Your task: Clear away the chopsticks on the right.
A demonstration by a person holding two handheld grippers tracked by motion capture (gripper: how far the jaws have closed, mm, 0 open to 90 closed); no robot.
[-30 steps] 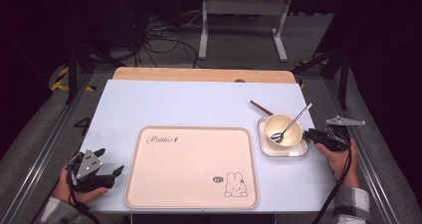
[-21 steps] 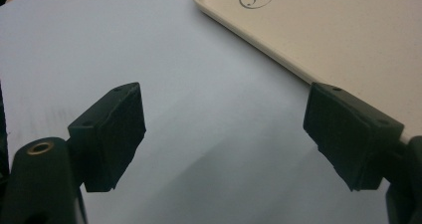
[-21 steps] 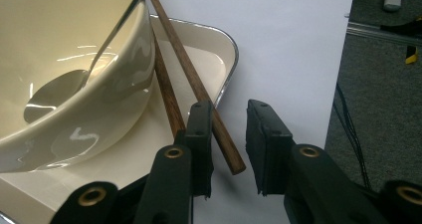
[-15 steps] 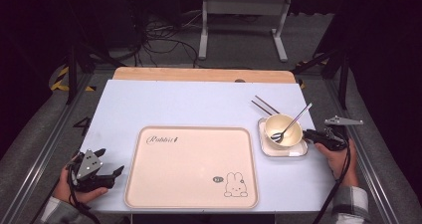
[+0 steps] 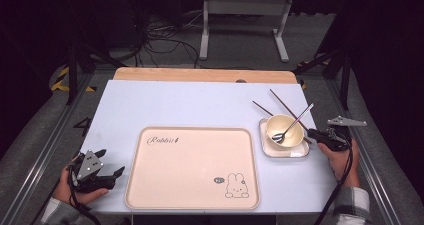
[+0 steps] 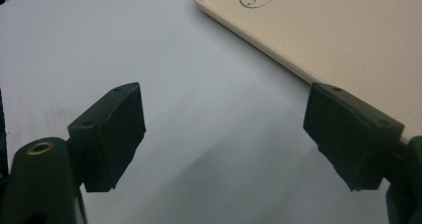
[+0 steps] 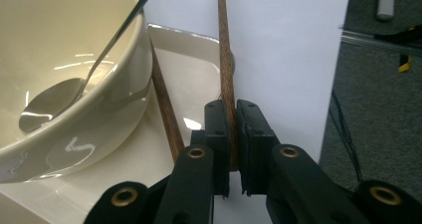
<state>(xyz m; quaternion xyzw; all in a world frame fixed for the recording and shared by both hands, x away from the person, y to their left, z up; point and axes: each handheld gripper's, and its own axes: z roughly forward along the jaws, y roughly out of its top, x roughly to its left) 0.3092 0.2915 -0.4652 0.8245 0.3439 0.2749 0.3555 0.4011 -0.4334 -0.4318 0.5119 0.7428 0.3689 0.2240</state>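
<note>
Desk, white-topped. Near its front edge, a cream tray, bare. At the right, a square plate bearing a bowl, with a spoon leaning inside.

Two chopsticks: one lying on the plate and running under the bowl's side, the other pinched near its near end by the right gripper. Jaws just drawn in and now pressed flat on the wood from both sides. Left gripper spread wide, holding nothing, low over the desk just beside the tray's near-left corner.

Step in hand, as judged: lifting the gripped chopstick clear of the plate. Best done by raising slowly and keeping the stick level, since a hold so close to one end invites pivoting. Worth steering the far tip away from the bowl and the spoon handle, and leaving the second stick undisturbed.
</note>
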